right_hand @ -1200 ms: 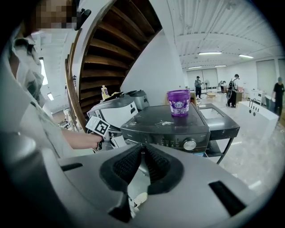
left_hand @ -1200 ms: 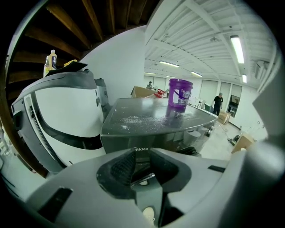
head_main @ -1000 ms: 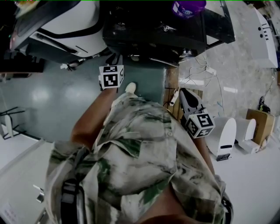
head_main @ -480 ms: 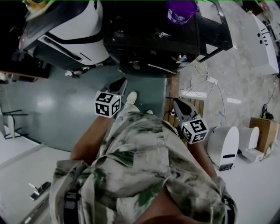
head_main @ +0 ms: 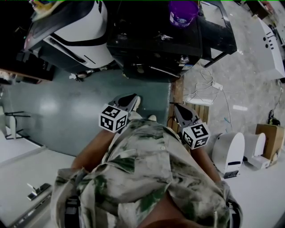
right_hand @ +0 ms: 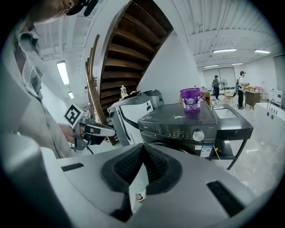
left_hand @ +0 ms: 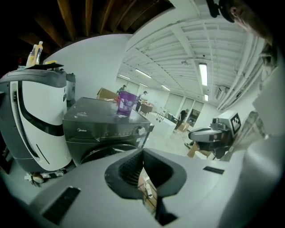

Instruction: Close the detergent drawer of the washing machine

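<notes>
On washing machine (right_hand: 171,121) front, dial (right_hand: 198,136)

The left gripper (head_main: 132,98) has pulled back from the front edge of the washing machine (head_main: 151,42) toward the person, and its jaws have just been closing on nothing. The right gripper (head_main: 177,108) has drifted slightly nearer the body.

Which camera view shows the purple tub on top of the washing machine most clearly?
The right gripper view: the purple tub stands whole and sharp on the washing machine, label facing the camera. The left gripper view shows it smaller and dimmer. The head view catches it from above, at the picture's top edge.
</notes>
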Action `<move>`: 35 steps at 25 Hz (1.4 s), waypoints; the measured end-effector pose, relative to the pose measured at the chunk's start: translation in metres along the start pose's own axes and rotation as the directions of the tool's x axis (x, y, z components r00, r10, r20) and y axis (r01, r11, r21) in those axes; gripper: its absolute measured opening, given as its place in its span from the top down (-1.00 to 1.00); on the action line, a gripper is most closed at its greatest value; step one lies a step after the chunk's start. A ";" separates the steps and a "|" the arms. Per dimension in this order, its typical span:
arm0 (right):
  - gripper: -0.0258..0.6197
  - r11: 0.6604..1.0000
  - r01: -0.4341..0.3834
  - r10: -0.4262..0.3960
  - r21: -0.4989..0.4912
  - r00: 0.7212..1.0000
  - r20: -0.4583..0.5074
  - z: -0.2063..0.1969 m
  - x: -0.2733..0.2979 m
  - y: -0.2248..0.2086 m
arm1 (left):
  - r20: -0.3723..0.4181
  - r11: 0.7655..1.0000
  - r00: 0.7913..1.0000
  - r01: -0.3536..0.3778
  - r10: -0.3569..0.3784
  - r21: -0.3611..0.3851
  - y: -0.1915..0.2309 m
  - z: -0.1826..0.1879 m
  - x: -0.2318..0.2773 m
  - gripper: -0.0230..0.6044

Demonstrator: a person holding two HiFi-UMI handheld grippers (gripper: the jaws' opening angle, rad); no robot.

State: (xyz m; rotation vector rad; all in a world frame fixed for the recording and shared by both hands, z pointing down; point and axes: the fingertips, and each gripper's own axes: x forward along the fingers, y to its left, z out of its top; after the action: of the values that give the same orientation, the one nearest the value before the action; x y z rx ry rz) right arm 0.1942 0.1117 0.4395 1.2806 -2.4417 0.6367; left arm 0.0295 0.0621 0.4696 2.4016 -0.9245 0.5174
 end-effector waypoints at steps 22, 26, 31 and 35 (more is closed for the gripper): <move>0.85 0.998 -0.050 0.050 -0.024 0.999 0.006 -0.015 -0.003 0.015 | -0.054 0.999 0.998 -0.025 0.026 0.032 -0.017 -0.015 -0.019 0.85; 0.85 0.998 -0.056 0.056 -0.033 0.998 0.005 -0.011 0.009 0.015 | -0.056 0.999 0.998 -0.029 0.031 0.027 -0.007 -0.013 -0.022 0.85; 0.85 0.998 -0.033 0.033 -0.046 0.999 0.007 -0.001 0.021 0.023 | -0.033 0.999 0.999 -0.019 0.020 0.028 0.011 -0.004 -0.032 0.85; 0.86 0.998 -0.019 0.018 -0.053 1.000 -0.013 0.005 0.041 0.042 | 0.011 1.000 1.000 -0.004 0.004 0.022 0.034 0.009 -0.053 0.85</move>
State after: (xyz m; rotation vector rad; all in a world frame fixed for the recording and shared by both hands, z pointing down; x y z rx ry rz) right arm 0.1363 0.1015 0.4445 1.2318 -2.4463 0.5787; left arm -0.0297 0.0622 0.4459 2.4249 -0.9328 0.5185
